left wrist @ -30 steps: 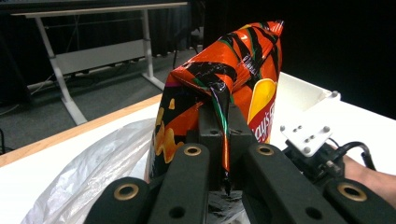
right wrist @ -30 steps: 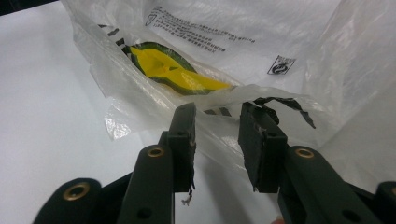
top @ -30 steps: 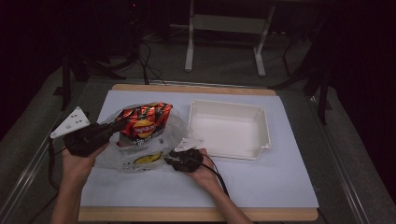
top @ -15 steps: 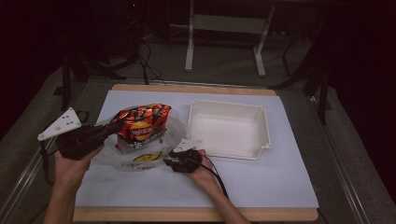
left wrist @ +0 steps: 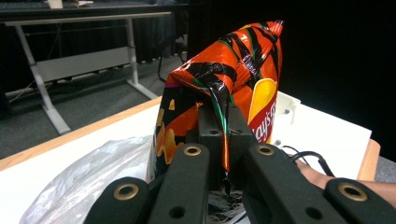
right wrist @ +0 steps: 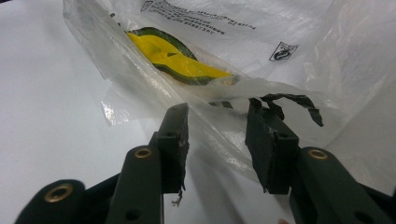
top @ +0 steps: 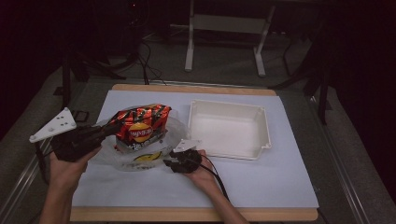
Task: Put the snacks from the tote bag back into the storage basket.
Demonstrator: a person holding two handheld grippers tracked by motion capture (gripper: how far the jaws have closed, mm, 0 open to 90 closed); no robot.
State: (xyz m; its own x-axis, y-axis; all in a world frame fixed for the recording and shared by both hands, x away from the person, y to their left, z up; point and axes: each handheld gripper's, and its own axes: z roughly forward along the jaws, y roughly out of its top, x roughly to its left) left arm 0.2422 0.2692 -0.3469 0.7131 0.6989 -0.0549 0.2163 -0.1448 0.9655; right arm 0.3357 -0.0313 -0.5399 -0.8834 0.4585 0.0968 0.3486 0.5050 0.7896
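Observation:
An orange and black chip bag [top: 140,127] hangs tilted above a clear plastic bag [top: 123,158] on the white sheet. My left gripper [top: 111,130] comes in from the left. Its jaws are shut on the chip bag's [left wrist: 243,79] crimped edge, as the left gripper [left wrist: 223,137] view shows. My right gripper [top: 171,161] rests at the plastic bag's right edge. Its jaws have just been opening. In the right gripper [right wrist: 217,109] view they stand apart with a fold of the plastic bag [right wrist: 261,51] between them, unpressed. A yellow and green packet [right wrist: 177,58] lies inside the bag.
A white rectangular tray [top: 266,135] sits to the right of the bags with nothing in it. The white sheet [top: 261,182] covers a wooden tabletop [top: 187,214]. Table legs and cables stand on the dark floor beyond the far edge.
My left gripper has drifted a little to the left, with the chip bag in it. The right hand has kept its place.

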